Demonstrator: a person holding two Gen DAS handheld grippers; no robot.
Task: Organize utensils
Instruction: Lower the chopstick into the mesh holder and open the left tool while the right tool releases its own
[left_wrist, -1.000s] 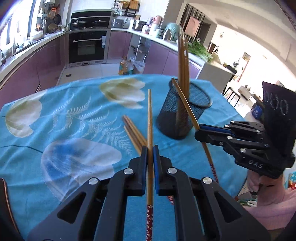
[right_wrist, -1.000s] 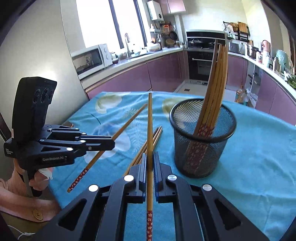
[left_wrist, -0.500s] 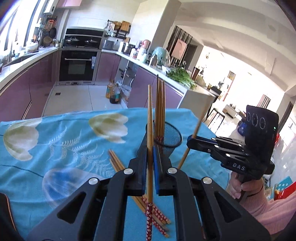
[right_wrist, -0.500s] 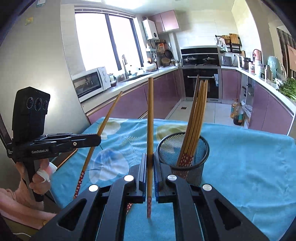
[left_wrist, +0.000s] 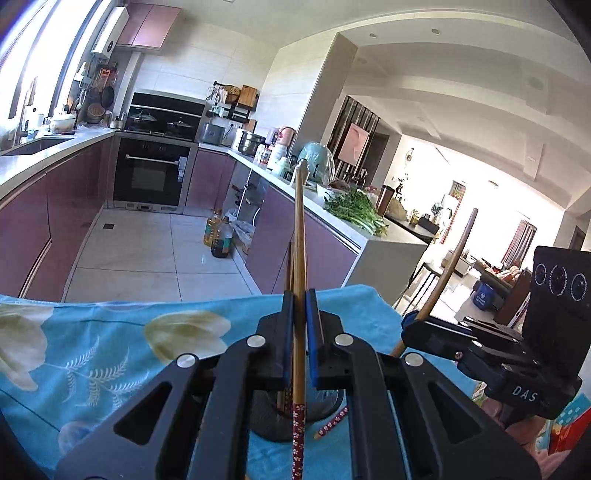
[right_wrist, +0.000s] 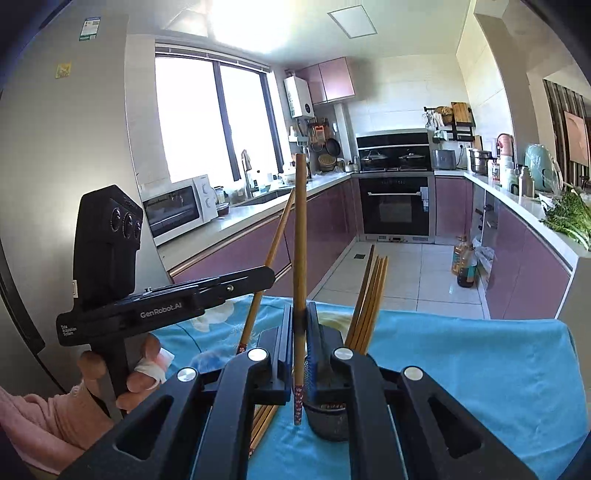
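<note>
My left gripper (left_wrist: 299, 332) is shut on a wooden chopstick (left_wrist: 300, 229), which stands upright with its red patterned end down. Below it, mostly hidden behind the fingers, sits the black mesh holder (left_wrist: 273, 424). At the right, my right gripper (left_wrist: 410, 325) grips a second chopstick (left_wrist: 452, 258) that leans. In the right wrist view, the right gripper (right_wrist: 300, 332) is shut on its chopstick (right_wrist: 300, 221), just over the mesh holder (right_wrist: 328, 424). Several chopsticks (right_wrist: 371, 295) stand in the holder. The left gripper (right_wrist: 266, 275) shows at the left with its chopstick (right_wrist: 275, 243).
A blue floral cloth (left_wrist: 110, 350) covers the table (right_wrist: 480, 369). Loose chopsticks (right_wrist: 262, 424) lie on it left of the holder. A hand (right_wrist: 140, 373) in a pink sleeve holds the left gripper. Beyond the table's far edge are purple kitchen cabinets (right_wrist: 524, 266) and oil bottles (left_wrist: 219, 240).
Both grippers have risen and tipped upward, each carrying its chopstick off the cloth. The holder has sunk low in both views, behind the fingers.
</note>
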